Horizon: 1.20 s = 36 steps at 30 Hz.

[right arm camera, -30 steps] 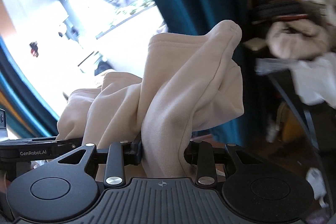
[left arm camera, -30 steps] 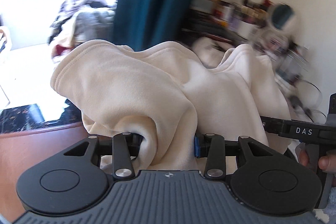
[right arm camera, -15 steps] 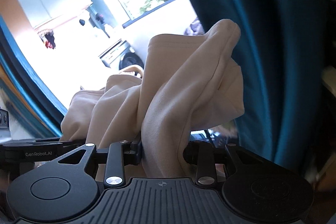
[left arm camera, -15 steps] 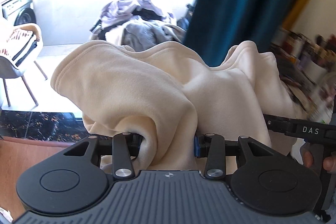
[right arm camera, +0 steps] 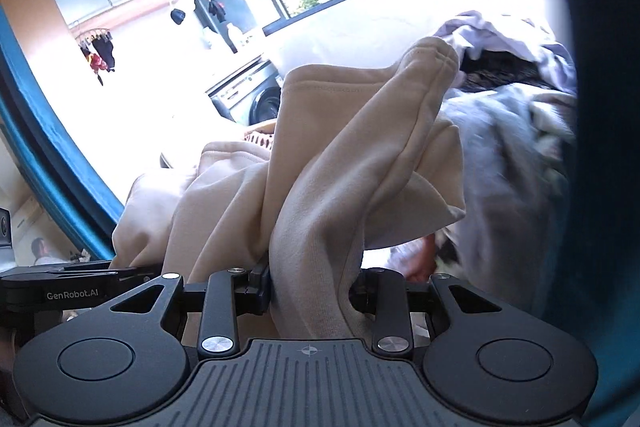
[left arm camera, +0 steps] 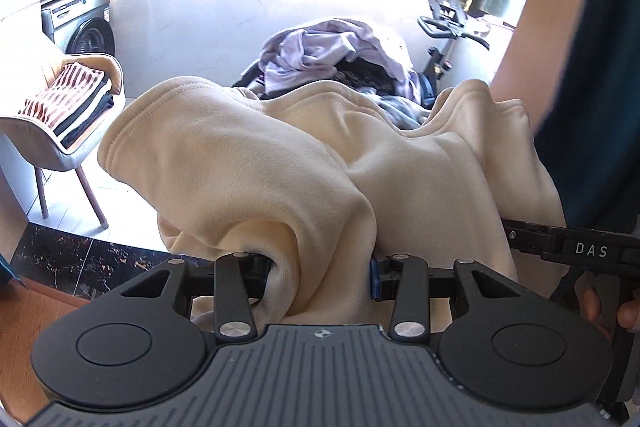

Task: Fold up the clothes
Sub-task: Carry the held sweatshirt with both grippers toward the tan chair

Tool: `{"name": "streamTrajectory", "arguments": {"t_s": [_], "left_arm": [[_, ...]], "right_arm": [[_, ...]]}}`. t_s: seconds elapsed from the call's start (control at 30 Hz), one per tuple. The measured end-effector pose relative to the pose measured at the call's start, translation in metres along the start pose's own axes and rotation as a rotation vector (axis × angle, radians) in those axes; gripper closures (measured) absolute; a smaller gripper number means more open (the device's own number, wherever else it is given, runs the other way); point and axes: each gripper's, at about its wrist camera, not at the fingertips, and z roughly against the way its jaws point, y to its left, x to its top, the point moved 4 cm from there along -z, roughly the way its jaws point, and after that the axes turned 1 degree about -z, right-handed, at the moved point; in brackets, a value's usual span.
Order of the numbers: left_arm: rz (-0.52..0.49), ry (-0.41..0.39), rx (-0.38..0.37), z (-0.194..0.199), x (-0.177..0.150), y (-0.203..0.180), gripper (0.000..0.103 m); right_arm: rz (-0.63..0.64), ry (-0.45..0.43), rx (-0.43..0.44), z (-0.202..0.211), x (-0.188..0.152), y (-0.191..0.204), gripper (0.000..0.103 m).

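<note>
- The cream sweatshirt (left arm camera: pixel 304 163) is held up in the air between the two grippers, bunched in soft folds, in front of the balcony.
- The left gripper (left arm camera: pixel 320 267) has its jaws pinching a thick roll of that fabric; a hemmed edge drapes out over the left side.
- The right gripper (right arm camera: pixel 312 287) has its jaws pinching another gather of the same garment (right arm camera: pixel 360 163), with a stitched corner sticking upward above it.
- In the left wrist view the other tool shows at the right edge, with a hand (left arm camera: pixel 608 303) wrapped round its handle.
- Behind the cloth sits a pile of clothes (left arm camera: pixel 336 55), pale lilac on top with darker pieces beneath.
- On the left stands a chair (left arm camera: pixel 68 147) carrying a folded stack (left arm camera: pixel 68 99), the top piece red-and-white striped.
- A washing machine (left arm camera: pixel 80 27) stands against the far balcony wall.
- A teal curtain (right arm camera: pixel 600 147) hangs close on the right.
</note>
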Motion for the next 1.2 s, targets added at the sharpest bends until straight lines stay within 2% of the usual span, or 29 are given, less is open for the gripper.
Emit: {"name": "streamTrajectory", "arguments": {"t_s": [0.1,0.27,0.43,0.6,0.87,1.0,1.2], "left_arm": [[0.009,-0.009,-0.001,-0.019,0.028,0.047,0.062],[0.001,0.038,0.001,-0.053,0.081,0.125,0.062],[-0.031,0.054,-0.009,-0.086,0.123,0.182,0.062],[-0.041,0.069,-0.010,-0.120,0.154,0.227,0.062],[0.004,0.098,0.012,-0.193,0.203,0.296,0.062],[0.031,0.100,0.046,-0.238,0.235,0.325,0.062],[0.088,0.131,0.119,-0.306,0.287,0.365,0.062]], "right_arm": [[-0.006,0.001,-0.003,-0.044,0.020,0.015,0.073],[-0.002,0.014,-0.032,-0.126,0.055,0.042,0.073],[-0.042,0.004,-0.046,-0.204,0.084,0.053,0.073],[-0.065,0.024,-0.045,-0.273,0.115,0.049,0.073],[-0.066,0.081,-0.018,-0.387,0.172,0.029,0.073],[-0.073,0.101,0.014,-0.452,0.212,0.007,0.073],[-0.050,0.181,0.079,-0.551,0.286,-0.017,0.073]]}}
